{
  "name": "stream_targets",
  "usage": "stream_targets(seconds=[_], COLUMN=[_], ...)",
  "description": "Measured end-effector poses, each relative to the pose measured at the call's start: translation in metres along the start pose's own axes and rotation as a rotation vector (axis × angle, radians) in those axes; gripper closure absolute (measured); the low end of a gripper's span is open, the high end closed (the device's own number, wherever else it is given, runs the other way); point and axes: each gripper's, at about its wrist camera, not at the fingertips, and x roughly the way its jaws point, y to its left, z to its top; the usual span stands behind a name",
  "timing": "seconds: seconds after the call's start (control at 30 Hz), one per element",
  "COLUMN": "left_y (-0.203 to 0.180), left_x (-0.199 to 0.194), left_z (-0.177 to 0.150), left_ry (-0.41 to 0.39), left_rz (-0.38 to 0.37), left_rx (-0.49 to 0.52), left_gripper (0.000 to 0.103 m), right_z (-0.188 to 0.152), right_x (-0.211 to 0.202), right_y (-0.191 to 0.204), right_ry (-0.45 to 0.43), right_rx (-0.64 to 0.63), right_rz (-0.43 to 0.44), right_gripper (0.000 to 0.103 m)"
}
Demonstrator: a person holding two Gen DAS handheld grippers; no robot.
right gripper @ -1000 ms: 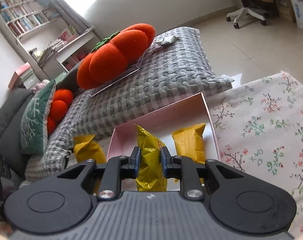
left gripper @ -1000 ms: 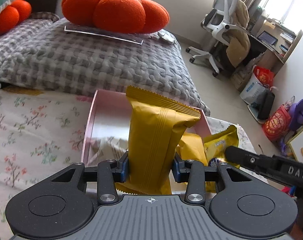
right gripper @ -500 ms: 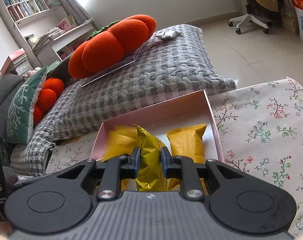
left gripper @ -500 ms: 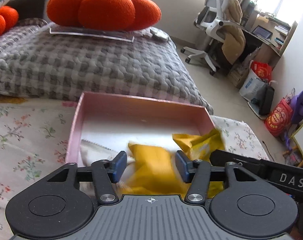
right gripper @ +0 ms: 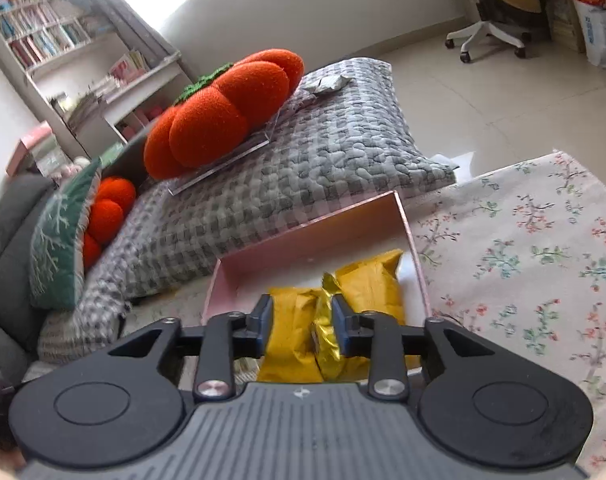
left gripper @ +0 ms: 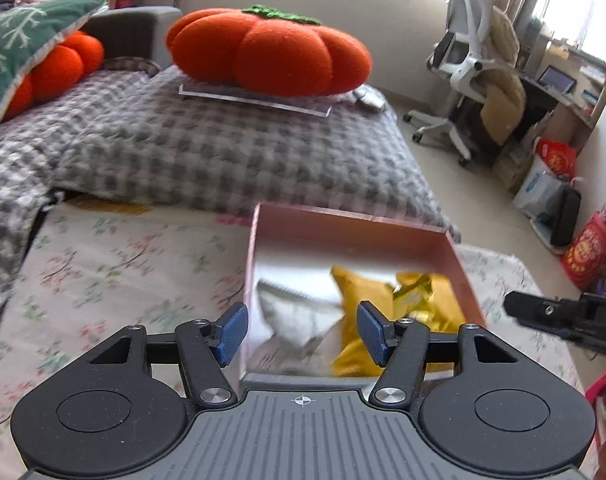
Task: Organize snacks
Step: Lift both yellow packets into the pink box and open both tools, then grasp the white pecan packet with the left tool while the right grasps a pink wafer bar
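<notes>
A pink box (left gripper: pixel 343 222) sits on the floral cloth (left gripper: pixel 103 272). It holds a matte yellow snack pack (left gripper: pixel 359 292), a shiny gold pack (left gripper: pixel 419 290) and a white-silver pack (left gripper: pixel 291 312). My left gripper (left gripper: pixel 303 332) hovers over the box's near left corner, its jaws opening with nothing between the pads. In the right wrist view my right gripper (right gripper: pixel 301 320) hangs over the box (right gripper: pixel 315 232), its jaws opening. The gold pack (right gripper: pixel 325 340) leans by the right pad and a yellow pack (right gripper: pixel 291 320) lies below. Another yellow pack (right gripper: pixel 375 280) lies to the right.
Behind the box lies a grey checked quilt (left gripper: pixel 223 152) with an orange pumpkin cushion (left gripper: pixel 271 52) on a clear board. A green cushion (left gripper: pixel 7 52) is at far left. An office chair (left gripper: pixel 471 72) and bags (left gripper: pixel 551 160) stand on the floor to the right.
My left gripper let go of the yellow pack, which dropped into the box, then pulled back and left. My right gripper's jaws spread away from the gold pack they pinched.
</notes>
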Motion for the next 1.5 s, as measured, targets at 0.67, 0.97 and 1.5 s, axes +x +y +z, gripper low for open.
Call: stream_targets(seconds=[0.67, 0.97, 1.5], left_y=[0.000, -0.003, -0.015], left_x=[-0.008, 0.019, 0.048], left_z=[-0.058, -0.070, -0.082], left_ry=[0.154, 0.232, 0.254], left_rz=[-0.012, -0.046, -0.020], left_rx=[0.131, 0.220, 0.310], left_gripper=[0.039, 0.035, 0.048], right_z=[-0.046, -0.052, -0.057], right_x=[-0.032, -0.026, -0.019], right_y=[-0.002, -0.017, -0.014], right_ry=[0.169, 0.203, 0.254], right_rx=[0.054, 0.149, 0.111], right_rz=[-0.136, -0.177, -0.180], right_gripper=[0.026, 0.023, 0.022])
